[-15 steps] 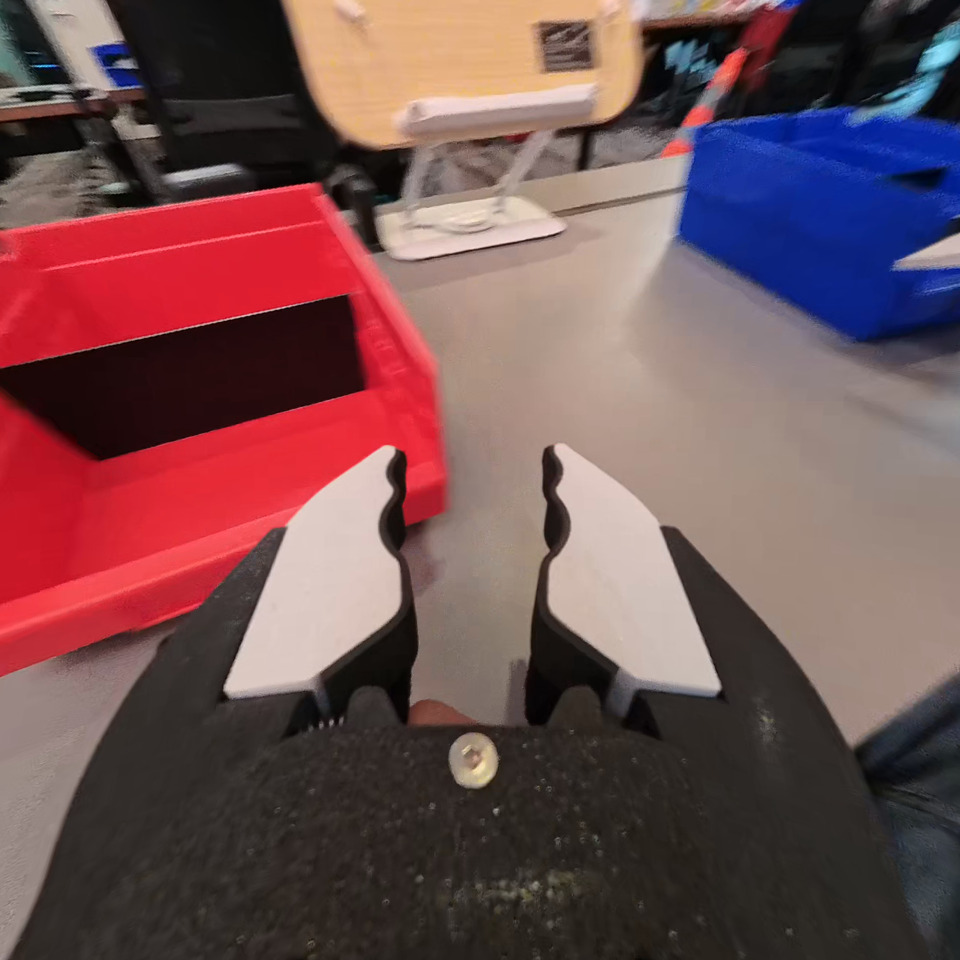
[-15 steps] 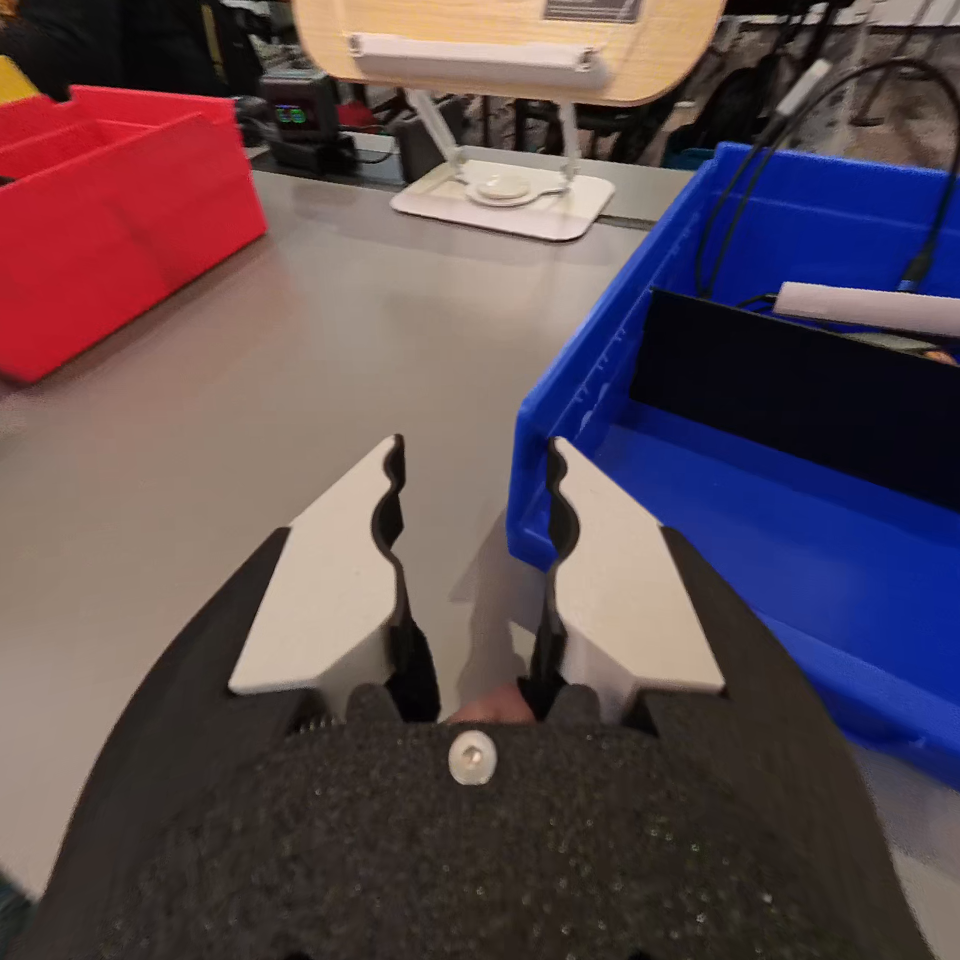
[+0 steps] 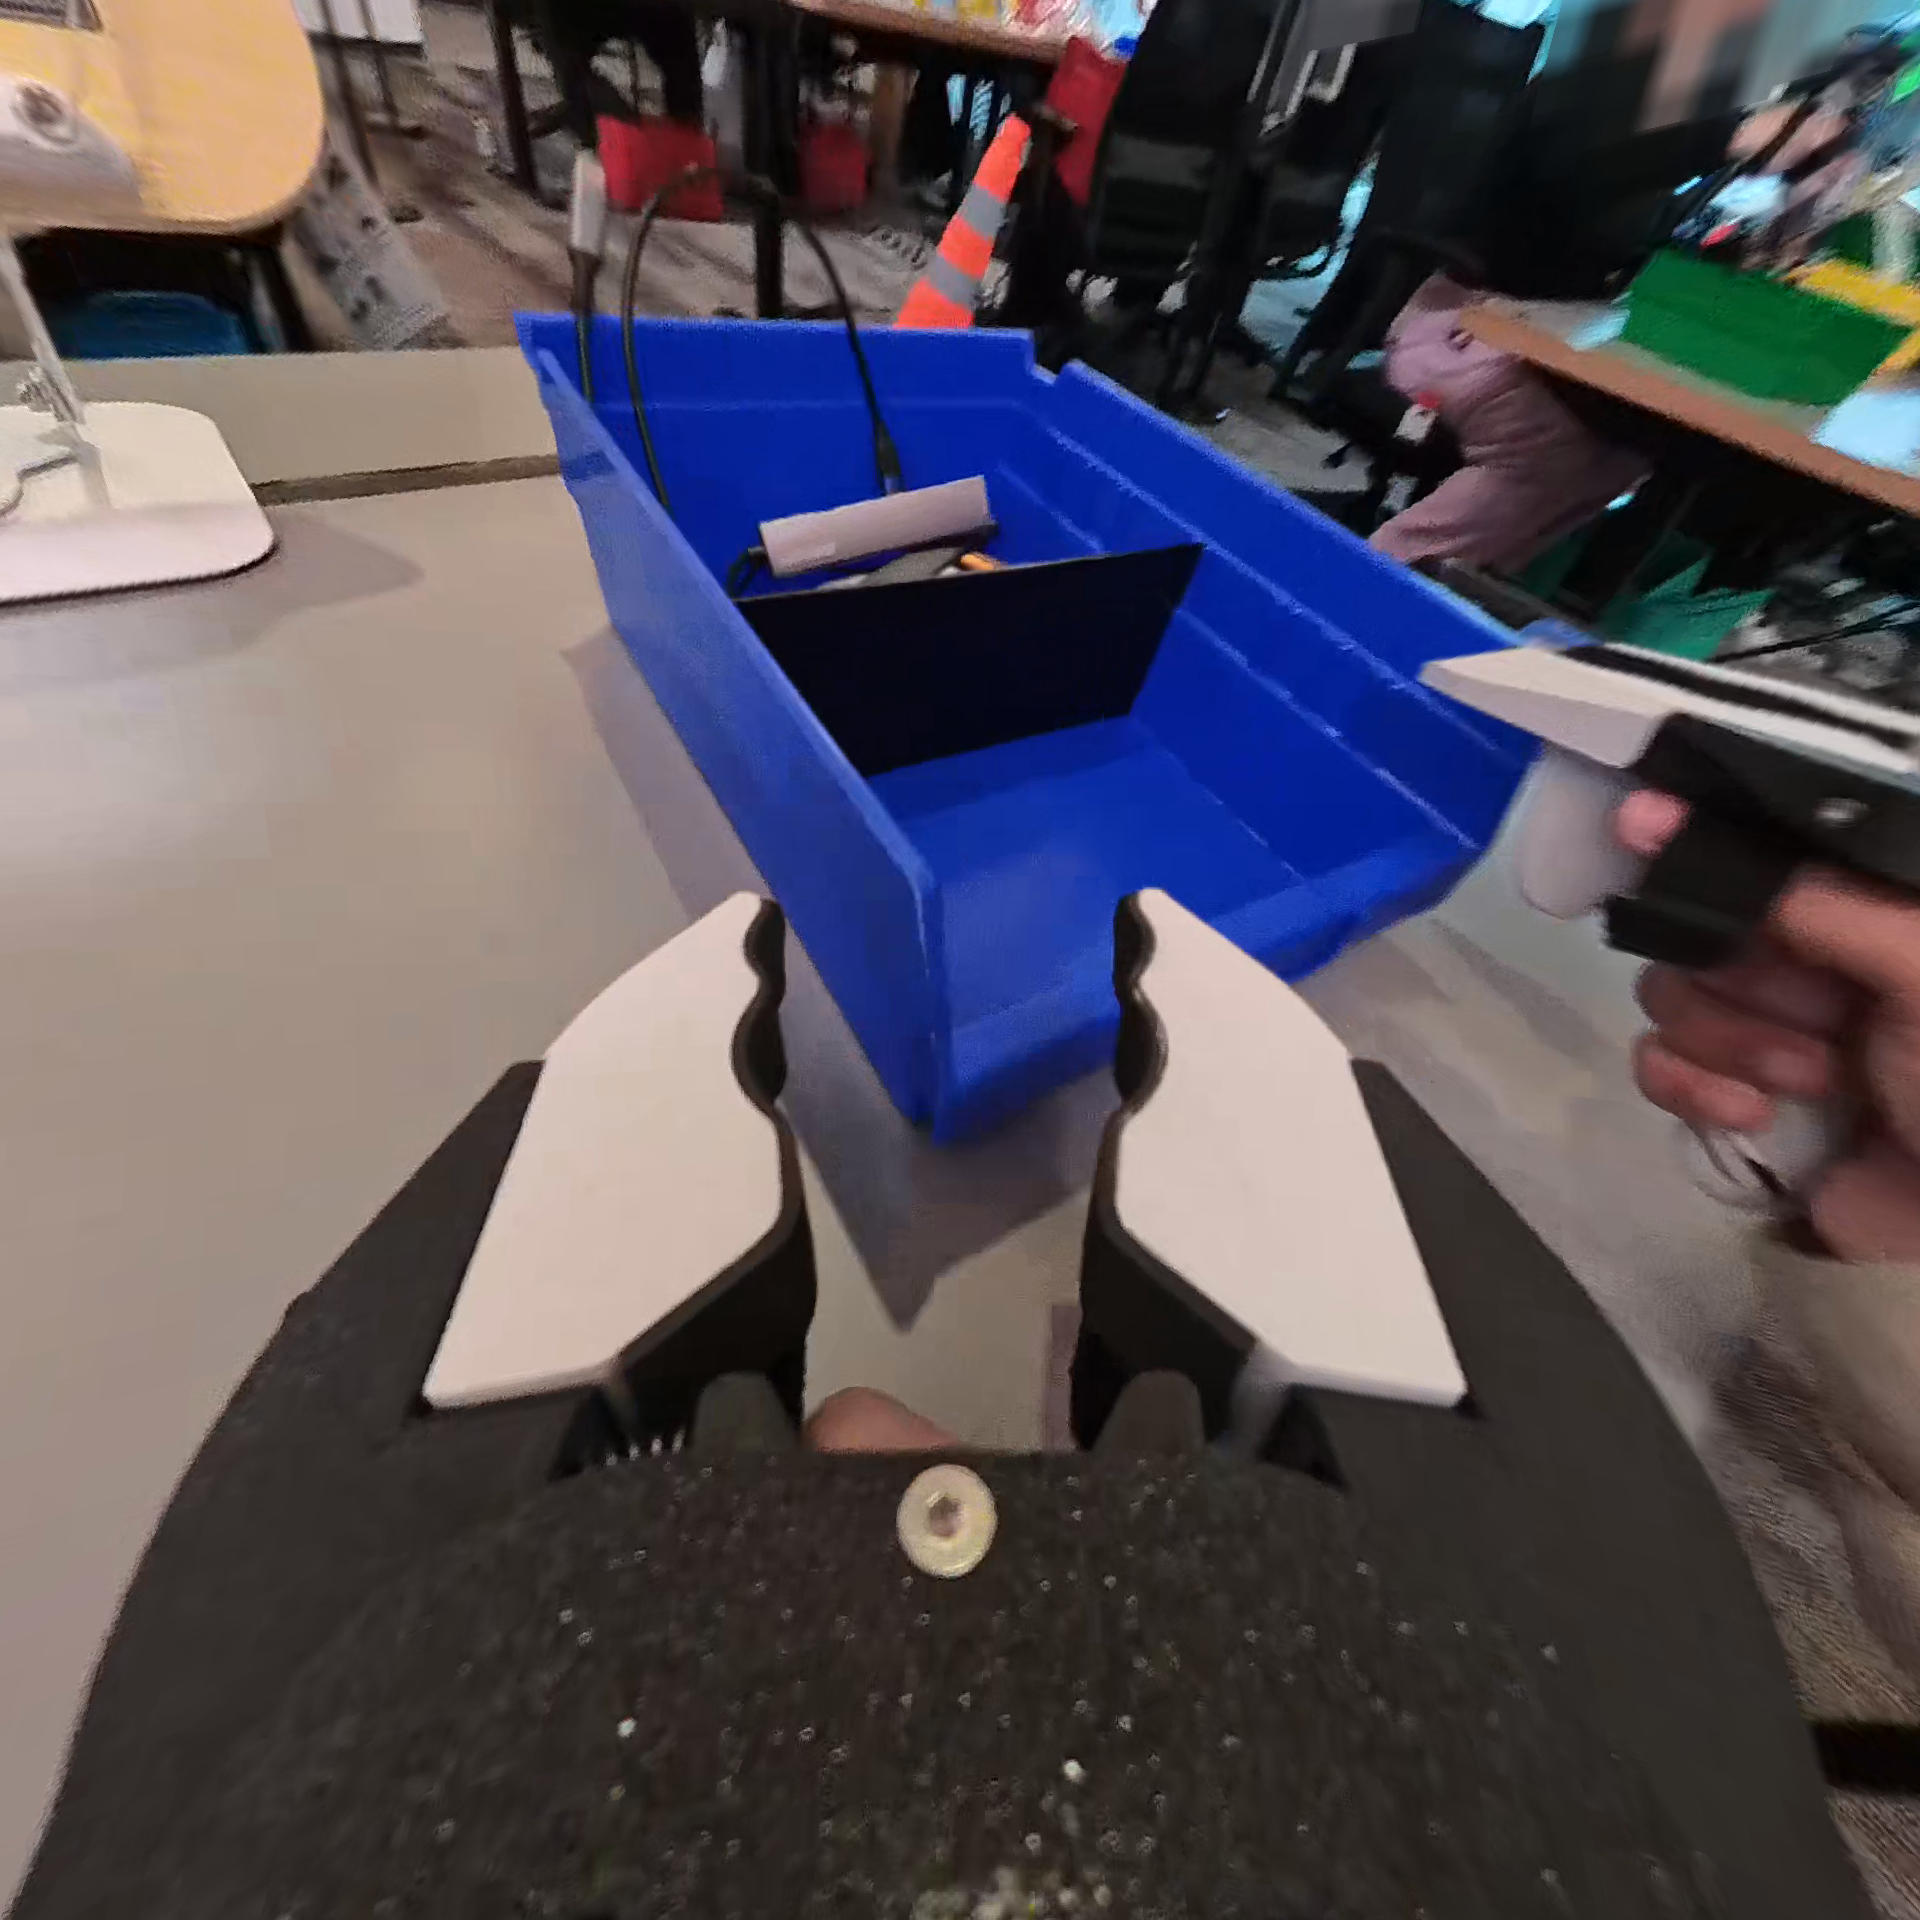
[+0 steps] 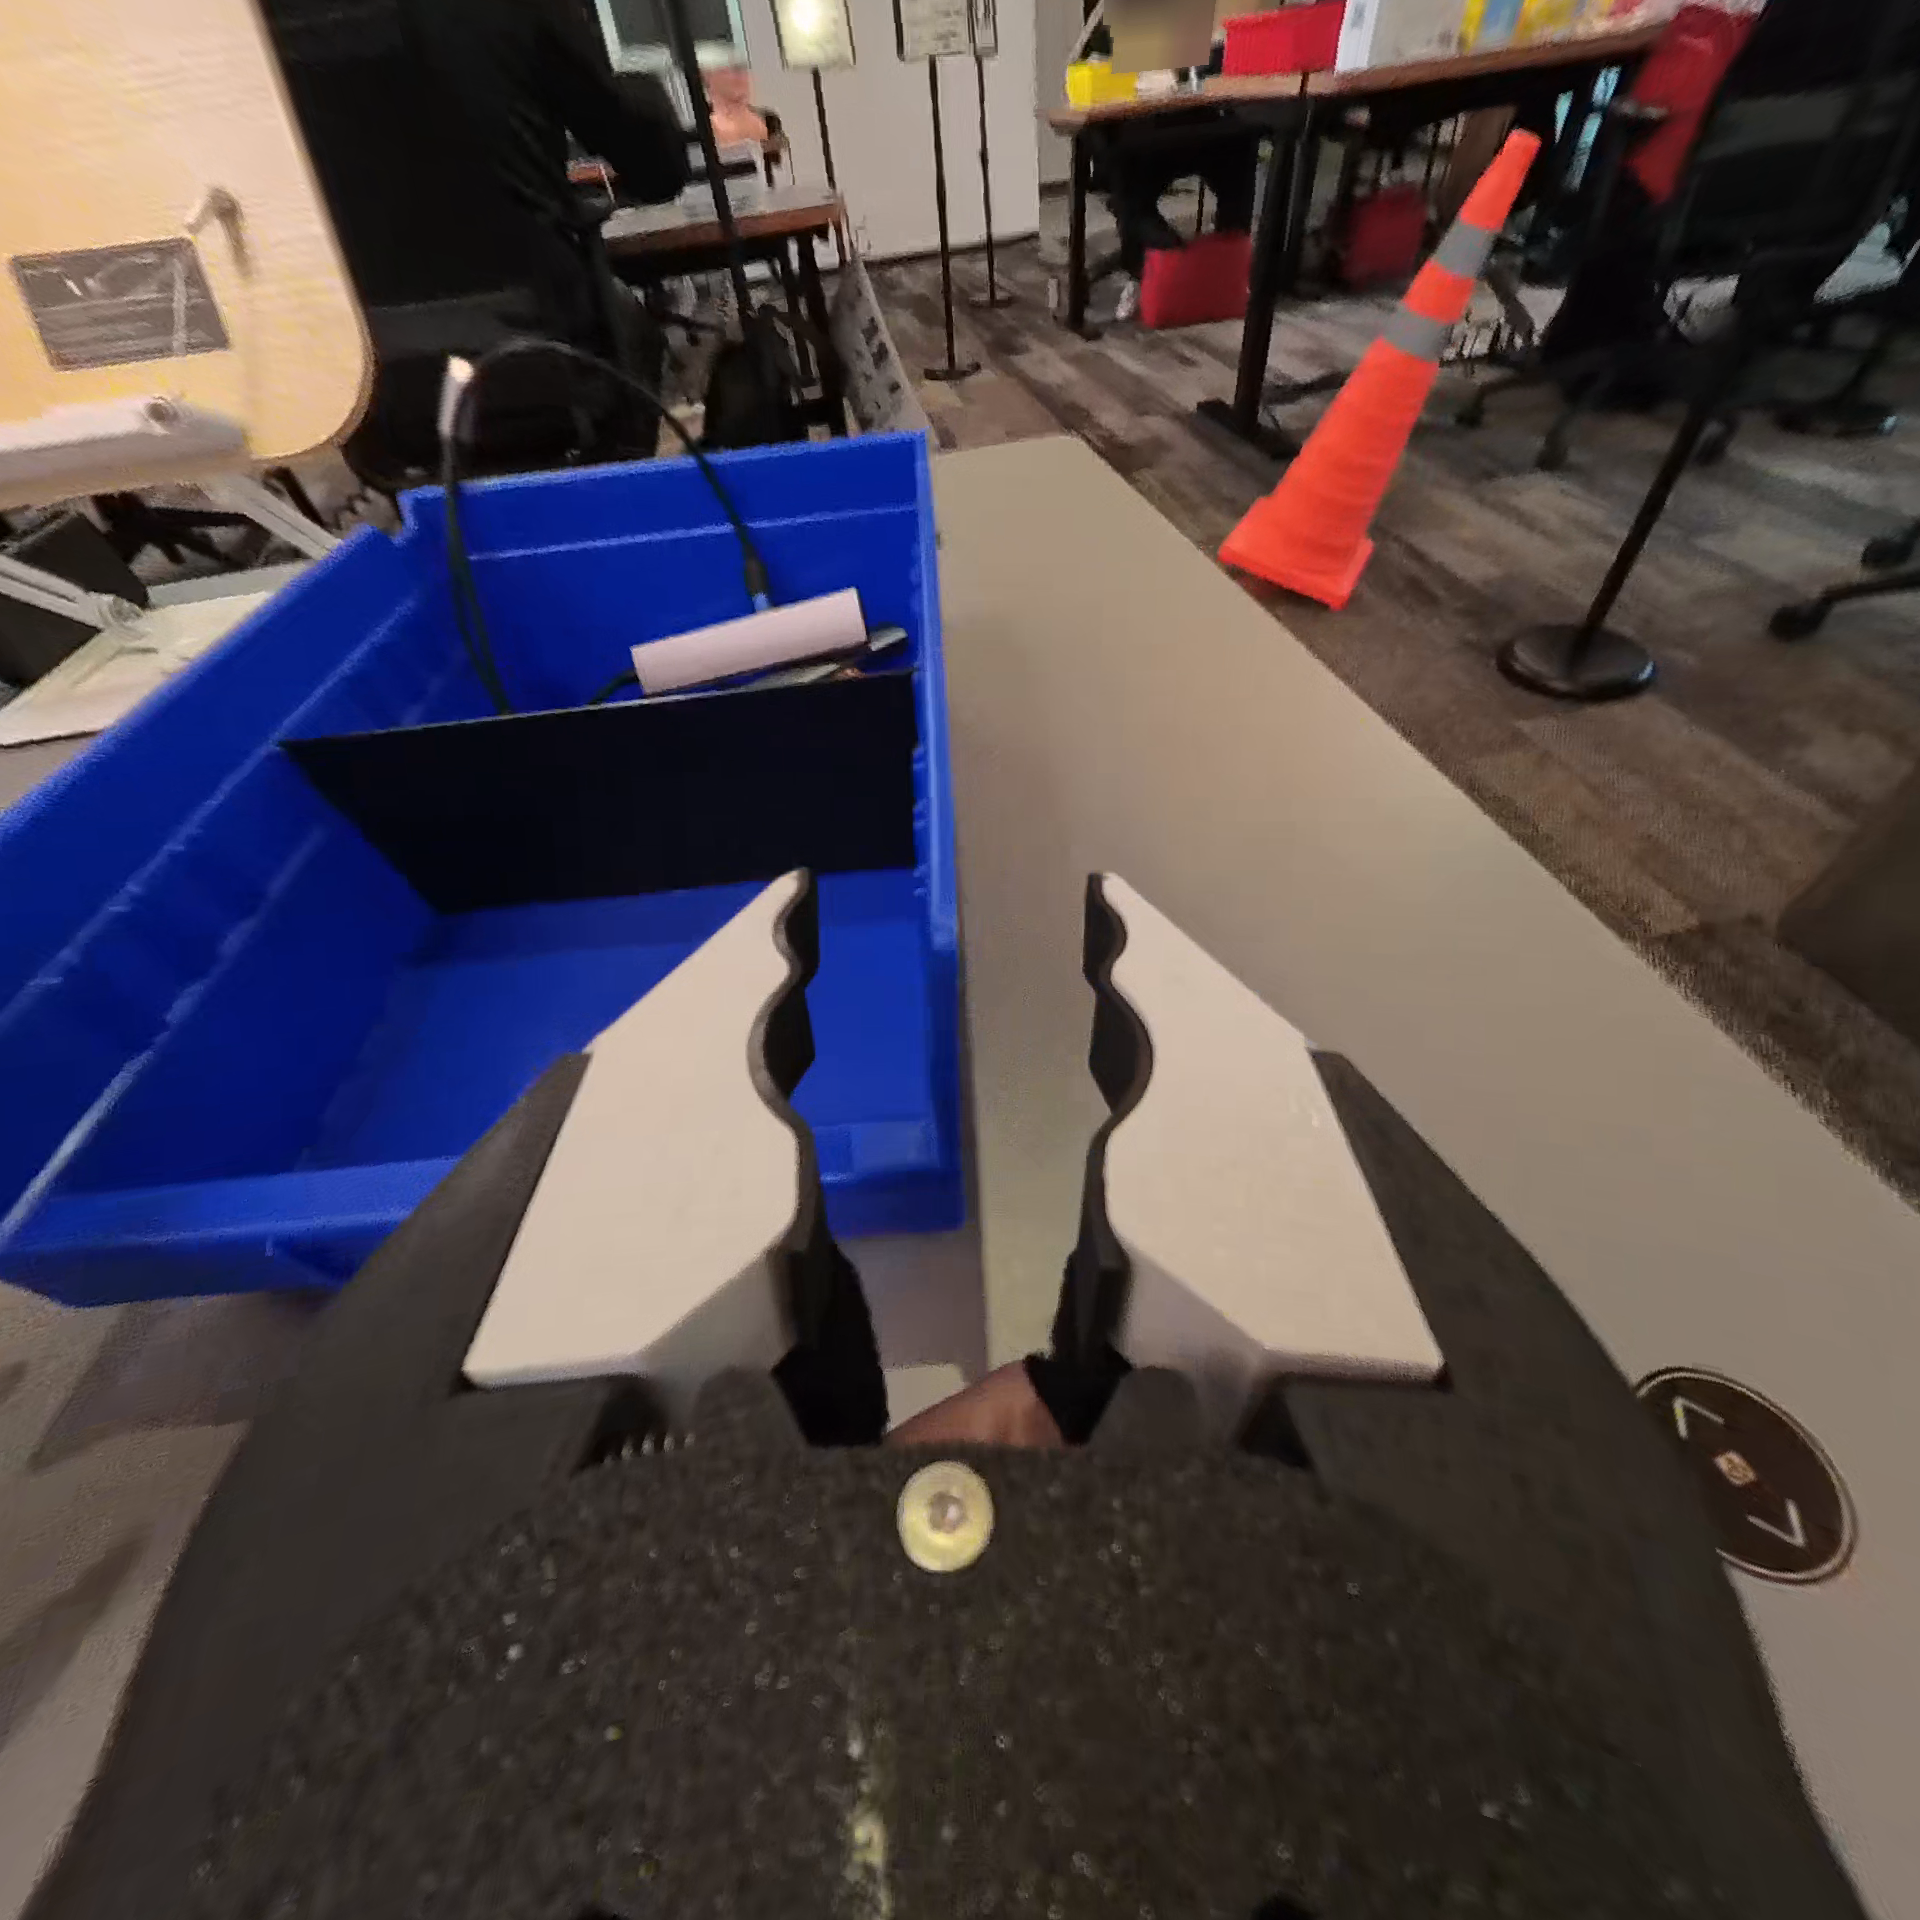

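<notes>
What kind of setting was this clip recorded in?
Probably a shared lab or workshop room. A blue bin sits on a grey table, rows of work desks with office chairs stand behind, and an orange traffic cone is on the carpeted floor.

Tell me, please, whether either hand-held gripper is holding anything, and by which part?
Nothing is held: the left hand-held gripper and right hand-held gripper are open and empty beside the blue bin.

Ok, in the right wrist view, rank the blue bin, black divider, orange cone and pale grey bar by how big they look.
1. blue bin
2. black divider
3. orange cone; it stands farther off on the floor, so its real size against the divider is unsure
4. pale grey bar
</notes>
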A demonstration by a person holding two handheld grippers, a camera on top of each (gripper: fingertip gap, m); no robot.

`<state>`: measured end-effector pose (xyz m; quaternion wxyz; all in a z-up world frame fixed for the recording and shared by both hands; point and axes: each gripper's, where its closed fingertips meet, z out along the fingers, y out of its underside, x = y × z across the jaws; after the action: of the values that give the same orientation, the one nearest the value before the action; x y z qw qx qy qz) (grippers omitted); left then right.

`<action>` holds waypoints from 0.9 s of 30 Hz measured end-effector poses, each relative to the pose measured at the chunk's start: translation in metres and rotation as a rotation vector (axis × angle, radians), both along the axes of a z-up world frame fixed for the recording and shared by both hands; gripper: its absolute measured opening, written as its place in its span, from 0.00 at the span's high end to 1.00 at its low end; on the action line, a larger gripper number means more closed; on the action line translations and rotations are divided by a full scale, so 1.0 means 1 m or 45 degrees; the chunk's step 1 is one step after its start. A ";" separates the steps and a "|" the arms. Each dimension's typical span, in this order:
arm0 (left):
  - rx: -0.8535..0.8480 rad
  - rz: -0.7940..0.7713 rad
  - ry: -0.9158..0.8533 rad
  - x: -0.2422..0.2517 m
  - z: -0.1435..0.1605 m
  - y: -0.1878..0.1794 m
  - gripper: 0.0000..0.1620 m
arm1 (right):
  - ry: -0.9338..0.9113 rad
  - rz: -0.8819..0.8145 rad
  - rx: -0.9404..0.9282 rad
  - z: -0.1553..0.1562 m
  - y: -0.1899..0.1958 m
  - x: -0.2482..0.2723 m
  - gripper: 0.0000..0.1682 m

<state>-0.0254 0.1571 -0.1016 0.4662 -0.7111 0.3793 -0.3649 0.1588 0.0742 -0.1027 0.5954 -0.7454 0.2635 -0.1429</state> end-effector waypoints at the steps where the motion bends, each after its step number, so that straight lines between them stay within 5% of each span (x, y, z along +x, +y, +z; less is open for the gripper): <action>1: -0.002 0.022 0.024 0.010 -0.005 0.004 0.63 | 0.026 0.011 -0.020 -0.005 0.003 0.002 0.71; 3: -0.012 -0.009 0.062 0.030 -0.016 0.006 0.65 | 0.072 0.030 -0.038 -0.015 0.012 0.005 0.74; 6: -0.032 0.085 0.174 0.034 -0.036 0.025 0.79 | 0.145 0.001 0.012 -0.018 0.024 0.010 0.96; 11: 0.057 0.339 0.309 -0.001 -0.028 0.054 0.97 | 0.057 -0.026 -0.068 -0.007 0.041 -0.017 0.98; 17: 0.147 0.489 0.216 -0.098 -0.006 0.074 0.98 | -0.129 0.098 -0.016 0.022 0.072 -0.108 0.97; 22: 0.131 0.623 0.297 -0.188 -0.009 0.102 0.98 | -0.085 0.277 -0.082 0.005 0.122 -0.187 0.97; 27: 0.062 0.667 0.309 -0.221 -0.030 0.124 0.97 | -0.015 0.329 -0.077 -0.016 0.152 -0.218 0.98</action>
<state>-0.2460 0.2811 -0.1314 0.5128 -0.8118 0.2443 -0.1351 -0.0597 0.2267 -0.1183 0.5877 -0.7899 0.1575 -0.0773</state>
